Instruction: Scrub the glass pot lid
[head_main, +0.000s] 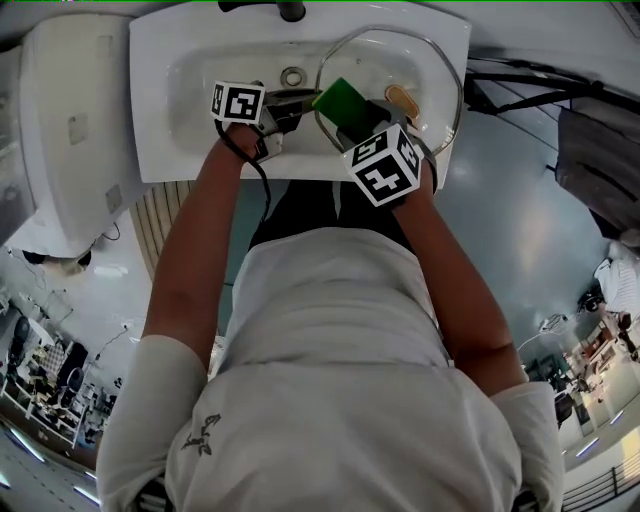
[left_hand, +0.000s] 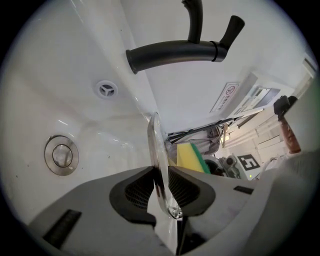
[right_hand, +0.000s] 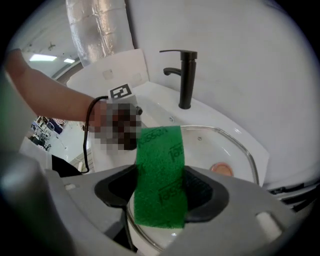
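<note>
The glass pot lid (head_main: 400, 70) stands tilted over the white sink basin (head_main: 190, 90), its brownish knob (head_main: 402, 99) facing me. My left gripper (head_main: 285, 112) is shut on the lid's left rim. In the left gripper view the lid rim (left_hand: 159, 165) runs edge-on between the pads of the left gripper (left_hand: 161, 182). My right gripper (head_main: 352, 120) is shut on a green scouring sponge (head_main: 338, 100) that lies against the lid. In the right gripper view the sponge (right_hand: 160, 175) fills the right gripper (right_hand: 161, 192), in front of the lid (right_hand: 235, 150) and its knob (right_hand: 221, 168).
A black faucet (left_hand: 175, 50) reaches over the basin, with the drain (left_hand: 61, 154) and overflow hole (left_hand: 106, 89) below it. The sponge's yellow side (left_hand: 186, 156) shows through the glass. A white fixture (head_main: 70, 120) stands left of the sink.
</note>
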